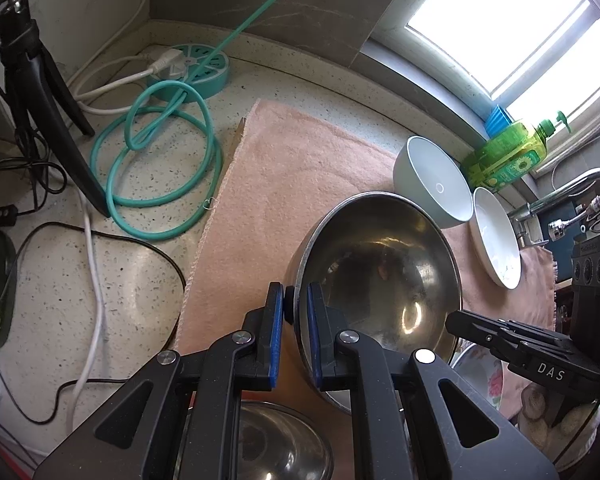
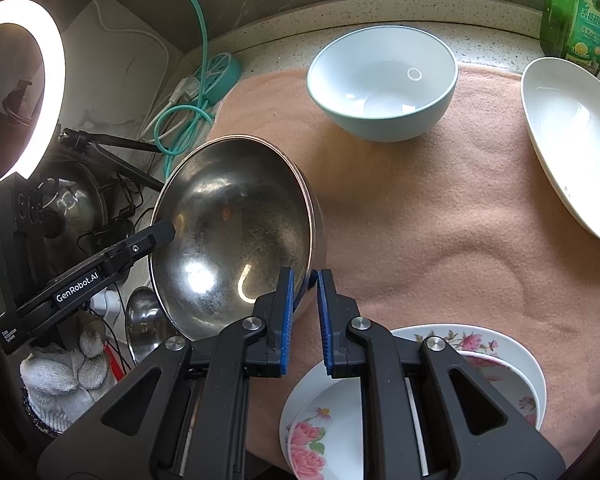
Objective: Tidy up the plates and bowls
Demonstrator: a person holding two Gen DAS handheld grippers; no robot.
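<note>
Here, both grippers clamp the steel bowl (image 2: 236,236) by opposite rims above the pink cloth (image 2: 440,216): left gripper (image 1: 296,300) at nine o'clock, right gripper (image 2: 303,288) at four o'clock.

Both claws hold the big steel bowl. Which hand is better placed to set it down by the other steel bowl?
Left, probably. The left claw grips the big steel bowl at its rim, just above the other steel bowl. The right claw grips the opposite rim, over the flowered plates.

steel bowls (image 2: 236,232): 2 | ceramic bowls (image 2: 382,84): 2 | floral plates (image 2: 496,344): 2
</note>
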